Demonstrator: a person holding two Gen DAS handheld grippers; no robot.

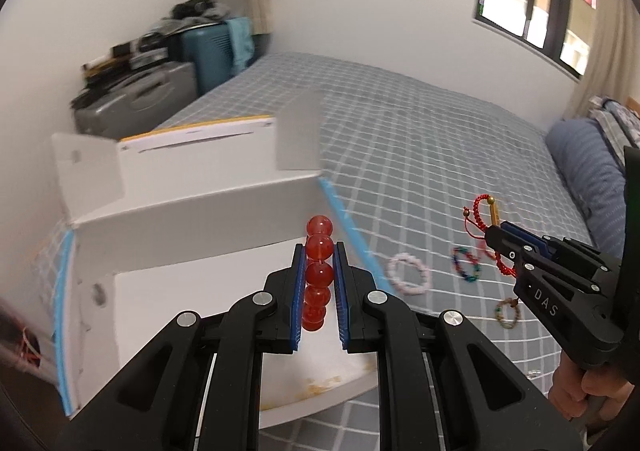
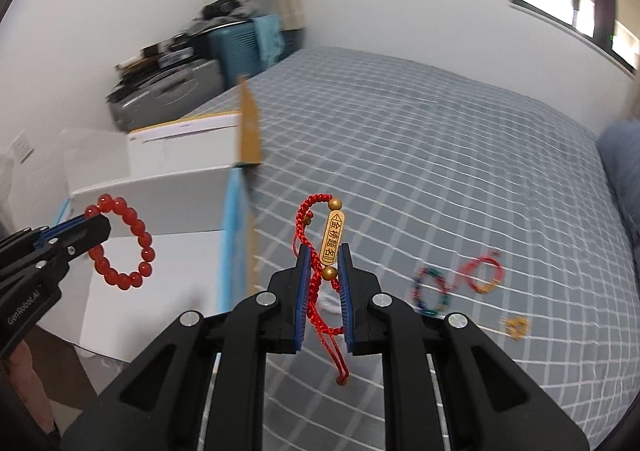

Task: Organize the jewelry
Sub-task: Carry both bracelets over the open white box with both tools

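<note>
At the far left, a white cardboard box (image 1: 192, 211) with raised flaps is set on the bed (image 1: 440, 139), whose cover is a grey fabric crossed by a white grid. The box edges are softened by blur. The left gripper (image 1: 319, 251) is held above the open box, its blue ribbed pads closed on a red bead bracelet (image 1: 319, 275) of smooth, translucent round beads. In the left wrist view only an edge-on column of beads is shown; the full ring is seen in the right wrist view (image 2: 122, 243).

Further right, the right gripper (image 2: 324, 251) is clamped on a red cord bracelet (image 2: 316, 291) of knotted braid, fitted with gold beads and an oblong gold tag engraved with characters. Its loose ends hang below the jaws.

On the cover to the right, a pink bracelet (image 1: 409, 275), a multicoloured bracelet (image 1: 466, 265) and a small beaded bracelet (image 1: 507, 313) lie apart. Their details are blurred. A blue pillow (image 1: 580, 171) is cut off at the right edge.
</note>
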